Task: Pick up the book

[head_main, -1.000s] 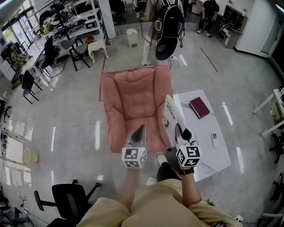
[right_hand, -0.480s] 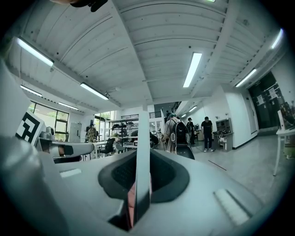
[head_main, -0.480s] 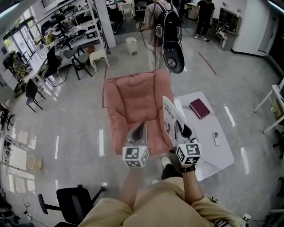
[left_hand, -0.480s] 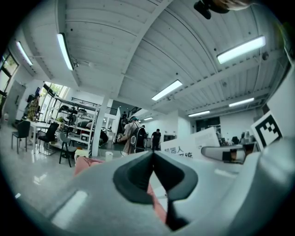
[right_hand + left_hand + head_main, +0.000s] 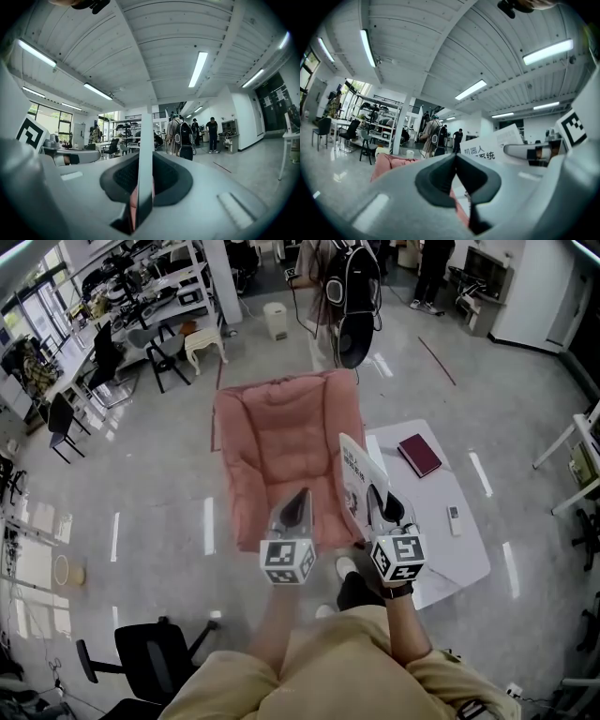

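Jaws of the right gripper (image 5: 384, 505) are clamped narrow on the book (image 5: 357, 476), held on edge in the air at the right edge of the chair (image 5: 281, 442). The left gripper (image 5: 295, 509), over the chair's front, is pressed shut on nothing. The grip has held unbroken over the last second, so the pick-up reads as done; a table (image 5: 469, 549) crowds the chair's right side, while open floor lies to its left.
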### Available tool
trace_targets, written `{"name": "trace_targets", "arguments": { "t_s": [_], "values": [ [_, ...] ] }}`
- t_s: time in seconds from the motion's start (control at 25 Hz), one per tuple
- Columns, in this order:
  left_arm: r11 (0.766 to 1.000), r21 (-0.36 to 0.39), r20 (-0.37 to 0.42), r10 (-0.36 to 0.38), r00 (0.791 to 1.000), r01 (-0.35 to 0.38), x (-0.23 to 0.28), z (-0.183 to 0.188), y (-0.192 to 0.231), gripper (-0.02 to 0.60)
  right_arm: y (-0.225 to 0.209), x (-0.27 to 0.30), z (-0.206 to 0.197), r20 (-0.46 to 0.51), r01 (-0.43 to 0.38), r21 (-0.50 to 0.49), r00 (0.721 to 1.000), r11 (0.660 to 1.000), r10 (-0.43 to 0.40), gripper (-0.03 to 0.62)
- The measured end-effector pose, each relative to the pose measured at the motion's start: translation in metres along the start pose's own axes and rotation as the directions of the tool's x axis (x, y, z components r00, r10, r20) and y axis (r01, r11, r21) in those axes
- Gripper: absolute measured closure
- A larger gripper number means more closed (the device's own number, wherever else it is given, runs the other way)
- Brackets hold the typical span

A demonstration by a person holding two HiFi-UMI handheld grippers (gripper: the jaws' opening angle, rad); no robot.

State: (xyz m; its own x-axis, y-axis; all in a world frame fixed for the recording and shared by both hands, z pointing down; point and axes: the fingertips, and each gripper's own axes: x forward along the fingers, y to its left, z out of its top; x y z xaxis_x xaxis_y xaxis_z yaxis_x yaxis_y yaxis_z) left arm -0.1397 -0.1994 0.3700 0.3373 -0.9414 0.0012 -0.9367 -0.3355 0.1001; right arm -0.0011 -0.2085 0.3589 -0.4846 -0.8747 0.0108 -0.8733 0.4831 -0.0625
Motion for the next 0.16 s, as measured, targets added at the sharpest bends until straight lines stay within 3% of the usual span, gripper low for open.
{"name": "trace_targets", "arguments": {
  "t_s": [0.16],
  "values": [
    [1.0,-0.026,-0.012,0.003,1.0,-0.003,0.01,-0.0098,0.012,0.58,0.0072,0.0113,-0.0064,-0.015,-0.019,-0.005,1.0,1.0,0.019,0.546]
  ]
}}
